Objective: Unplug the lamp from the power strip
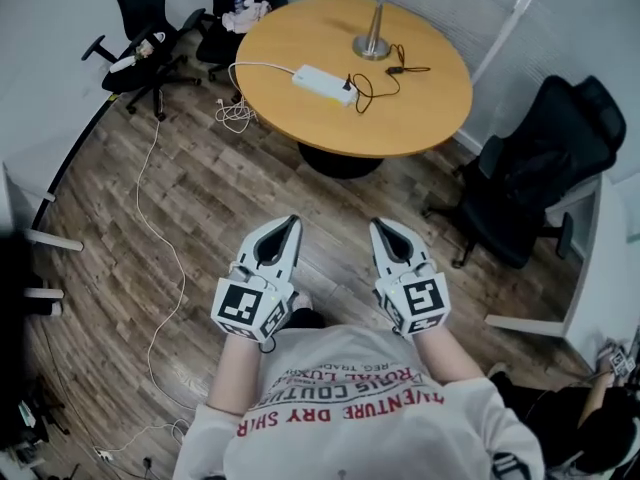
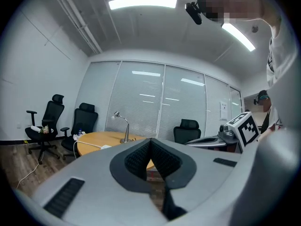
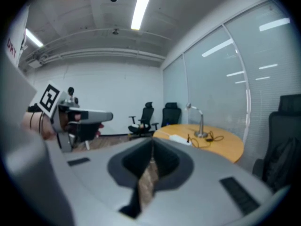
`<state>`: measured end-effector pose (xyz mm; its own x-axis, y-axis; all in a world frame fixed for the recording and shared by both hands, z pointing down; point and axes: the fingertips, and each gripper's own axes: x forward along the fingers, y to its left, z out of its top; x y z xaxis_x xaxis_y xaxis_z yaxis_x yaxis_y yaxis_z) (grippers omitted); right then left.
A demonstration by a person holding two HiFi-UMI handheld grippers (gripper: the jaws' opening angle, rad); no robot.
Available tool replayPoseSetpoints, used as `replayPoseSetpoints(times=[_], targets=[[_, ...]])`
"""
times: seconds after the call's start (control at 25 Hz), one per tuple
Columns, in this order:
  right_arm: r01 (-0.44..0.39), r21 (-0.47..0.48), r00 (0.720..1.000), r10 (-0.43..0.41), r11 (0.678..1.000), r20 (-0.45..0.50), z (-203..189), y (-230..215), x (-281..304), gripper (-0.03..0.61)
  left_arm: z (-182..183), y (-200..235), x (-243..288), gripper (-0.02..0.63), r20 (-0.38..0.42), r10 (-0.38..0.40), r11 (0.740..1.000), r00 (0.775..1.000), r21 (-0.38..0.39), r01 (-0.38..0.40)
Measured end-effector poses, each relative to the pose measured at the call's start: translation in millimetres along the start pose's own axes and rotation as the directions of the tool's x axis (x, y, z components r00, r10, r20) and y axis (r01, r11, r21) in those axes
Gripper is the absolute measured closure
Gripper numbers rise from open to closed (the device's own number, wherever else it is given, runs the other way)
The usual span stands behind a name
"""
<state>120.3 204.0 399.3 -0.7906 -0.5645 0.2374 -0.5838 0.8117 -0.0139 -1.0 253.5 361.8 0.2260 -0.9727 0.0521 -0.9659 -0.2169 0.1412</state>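
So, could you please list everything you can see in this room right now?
table: one, round, light wood, ahead of the person.
lamp: one, silver, upright on the table's far side.
power strip: one, white, on the table.
lamp cord: one, black, looped from lamp to power strip.
white cable: one, from the power strip over the table's left edge.
office chairs: three, black; two beyond the table's left, one at its right.
left tool: one, white and grey, shut, empty.
right tool: one, white and grey, shut, empty.
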Motion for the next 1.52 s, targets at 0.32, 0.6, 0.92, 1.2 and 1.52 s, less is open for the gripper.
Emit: replayPoseSetpoints(times=[0.32,0.6,0.92,1.2,1.52], targets=[[0.062,0.036,0.998,-0.061,0.997,-0.026,6.7,2.3,71.0,0.549,9.3,79.8,23.1,0.586,-0.026,-0.039,0.999,0.999,-0.015,0.039],[0.059,0.027,0.996,-0.057,0.998,-0.065,0.8,-22.2,129.6,0.549,-2.8,122.2,63.2,0.586,-0.060,-0.034,0.999,0.998,-0.033,0.032],[0.023,0.027,0.999,-0.022,0.999,-0.046,17.1,-98.2,219.8,0.549,6.3,174.7,156.4,0.586,-0.057,0.019,1.000,0.998,-0.005,-0.020],[-0.003,0.023,0.999,0.004,1.000,-0.048,42.2,-188.3,295.4,0.549,25.9,205.7,260.7,0.586,-0.067,0.034,0.999,0.997,0.035,-0.032],[-0.004,0.052,0.996,0.008,0.999,-0.087,38.9,-255.2,349.6,0.549,15.7,233.9,348.2,0.586,-0.097,0.022,1.000,0.995,0.018,-0.021]])
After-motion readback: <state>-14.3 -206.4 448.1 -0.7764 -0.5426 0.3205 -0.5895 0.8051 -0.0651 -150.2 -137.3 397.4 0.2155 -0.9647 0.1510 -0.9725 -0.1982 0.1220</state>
